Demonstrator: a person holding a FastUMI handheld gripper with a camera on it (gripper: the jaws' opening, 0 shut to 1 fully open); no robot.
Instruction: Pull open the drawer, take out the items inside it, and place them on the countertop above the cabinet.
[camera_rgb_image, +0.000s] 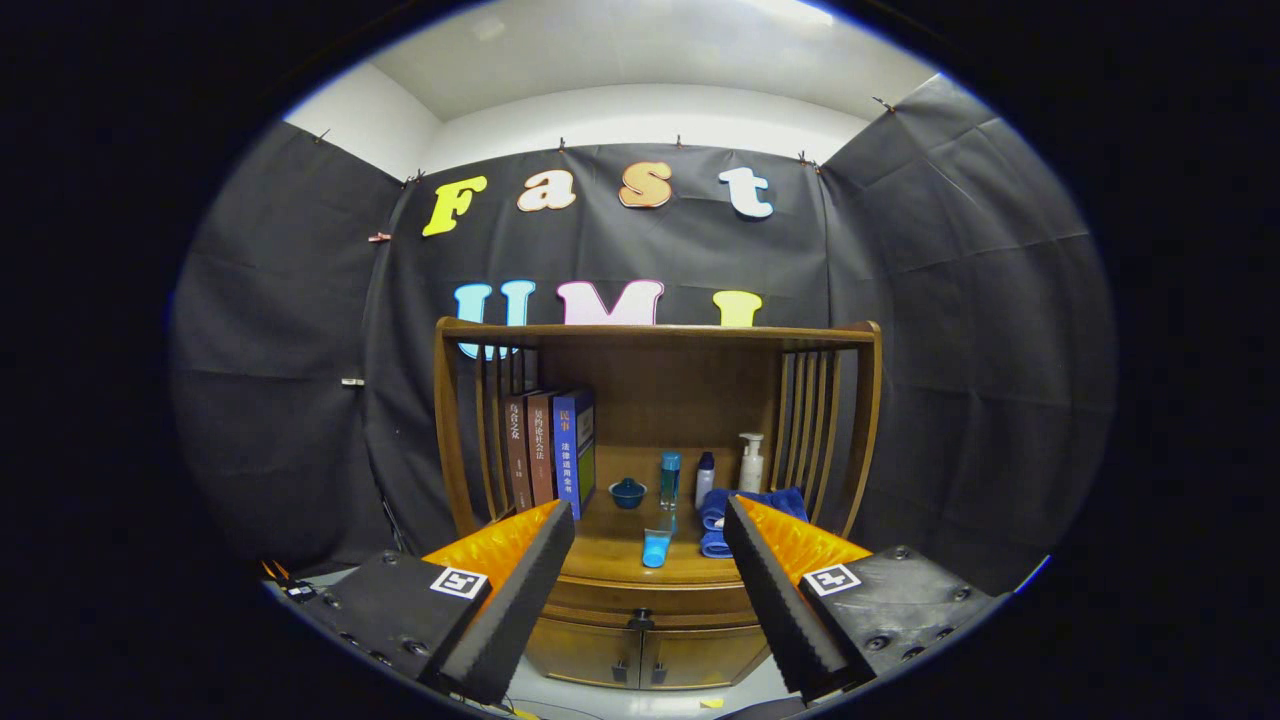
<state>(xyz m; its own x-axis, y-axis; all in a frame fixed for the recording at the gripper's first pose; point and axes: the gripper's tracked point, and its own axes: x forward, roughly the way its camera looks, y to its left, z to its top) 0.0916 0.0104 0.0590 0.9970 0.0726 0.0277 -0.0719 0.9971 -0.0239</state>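
- Gripper (648, 560) — jaws spread wide, grasping nothing, held back from the cabinet (640, 640).
- Drawer (650, 602) — front flush under the tabletop (610, 548), knob between the jaws; contents hidden.
- Tabletop carries a blue tube (657, 546) near its front edge, a folded towel (714, 518), bottles, a bowl, and books — fitting either a drawer awaiting opening or one emptied and closed.

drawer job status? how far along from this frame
Drawer sits shut. Countertop already holds a blue tube, folded blue towels, bottles and a bowl. That fits either before opening or after emptying and reclosing. Gripper is open, holding nothing, short of the cabinet.
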